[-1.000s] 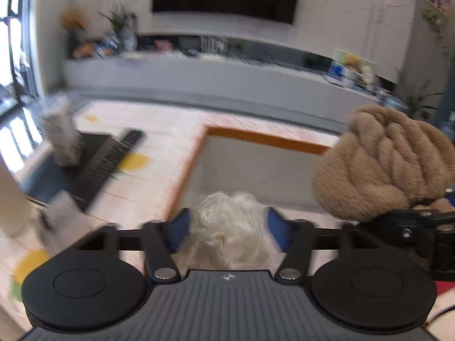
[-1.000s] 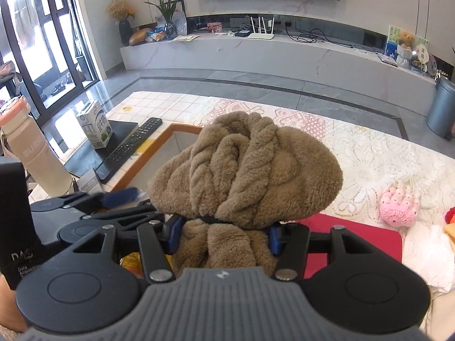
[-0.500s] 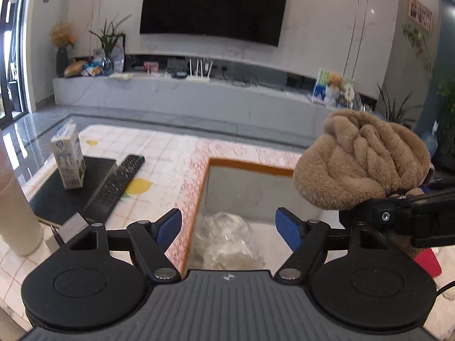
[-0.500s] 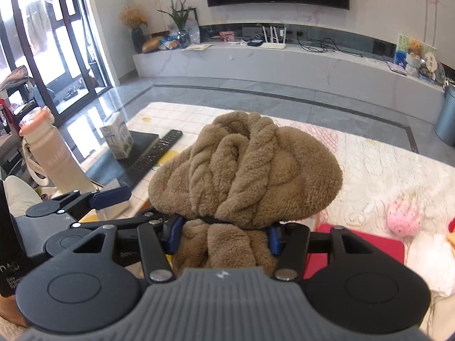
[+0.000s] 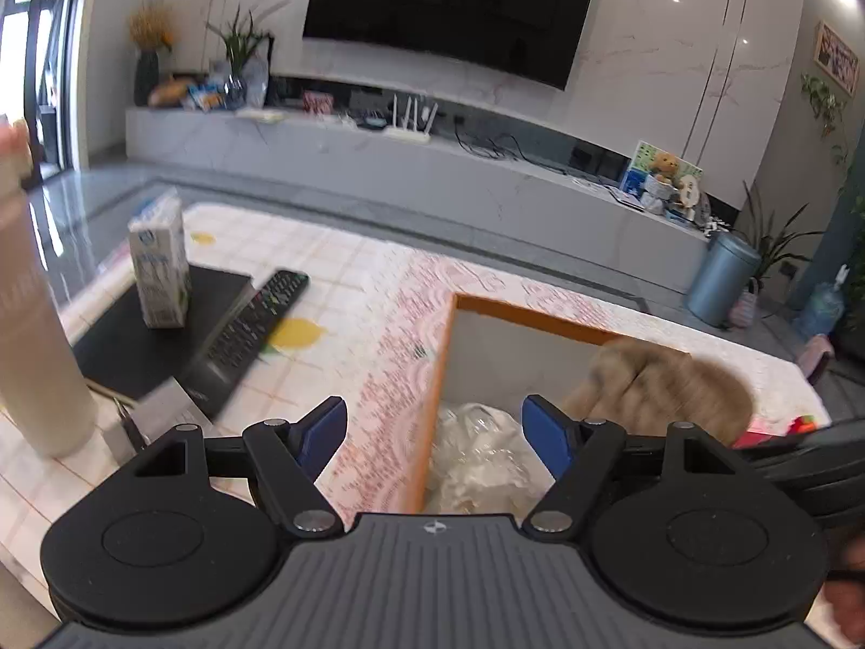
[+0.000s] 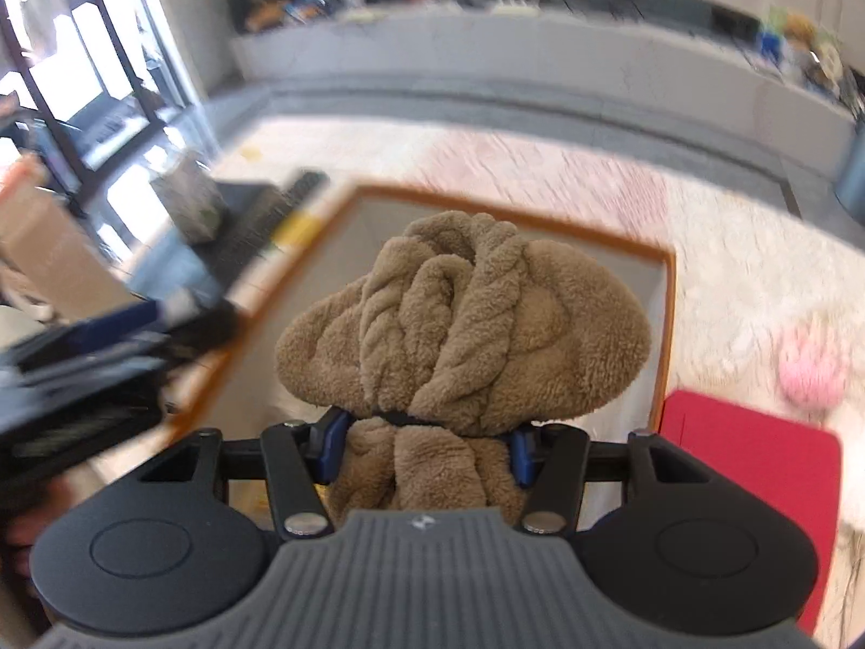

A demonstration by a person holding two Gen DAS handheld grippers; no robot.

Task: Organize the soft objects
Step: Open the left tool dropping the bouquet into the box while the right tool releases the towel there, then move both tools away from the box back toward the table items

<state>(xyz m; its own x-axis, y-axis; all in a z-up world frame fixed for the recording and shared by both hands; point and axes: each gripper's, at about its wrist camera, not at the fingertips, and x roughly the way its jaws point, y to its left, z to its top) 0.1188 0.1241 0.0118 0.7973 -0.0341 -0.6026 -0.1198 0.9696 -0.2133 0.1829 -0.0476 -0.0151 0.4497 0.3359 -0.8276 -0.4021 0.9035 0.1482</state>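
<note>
Table (image 5: 378, 292) carries an orange-rimmed box (image 6: 667, 324). Brown plush toy (image 6: 465, 324) hangs over it, pinched by the right gripper (image 6: 427, 446). At six o'clock inside lies a white plastic bag (image 5: 481, 459), free between the left gripper (image 5: 435, 432)'s spread fingers, which have just been opening.

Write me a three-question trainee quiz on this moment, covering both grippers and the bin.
1. True or false: the right gripper is shut on the brown plush bundle.
2. What lies in the orange-rimmed bin below the left gripper? A) a remote B) a white crinkly bag C) a milk carton
3. Fill in: the left gripper's jaws stand ____, nothing between them.

Key: 1 true. 2 B. 3 open; they have just been opening.
</note>
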